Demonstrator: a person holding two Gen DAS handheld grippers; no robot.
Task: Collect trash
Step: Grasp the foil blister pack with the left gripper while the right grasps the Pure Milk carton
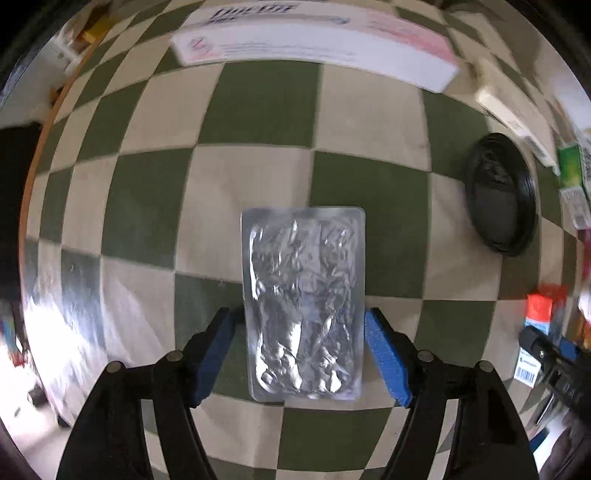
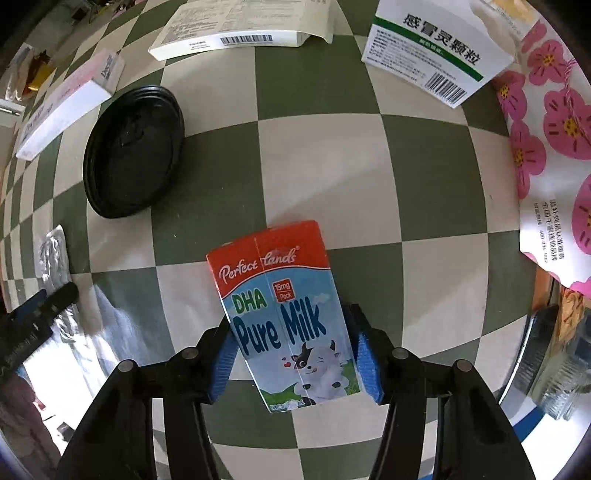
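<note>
In the left wrist view a silver foil blister pack [image 1: 304, 302] lies flat on the green-and-cream checkered cloth, between the blue pads of my left gripper [image 1: 301, 328]; the jaws straddle it, small gaps showing on each side. In the right wrist view a "Perfect Lands DHA Pure Milk" carton [image 2: 284, 314] sits between the blue pads of my right gripper [image 2: 291, 339], which press on both of its sides. The foil pack also shows at the left edge of the right wrist view [image 2: 53, 254], with the left gripper [image 2: 40, 306] by it.
A black plastic lid [image 1: 500, 195] [image 2: 135, 147] lies between the two grippers. White medicine boxes [image 1: 314, 40] [image 2: 439, 48] [image 2: 236, 33] [image 2: 66, 103] lie at the far side. A pink-flowered bag [image 2: 554, 147] stands right, and a metal bin rim [image 2: 535, 339] is at lower right.
</note>
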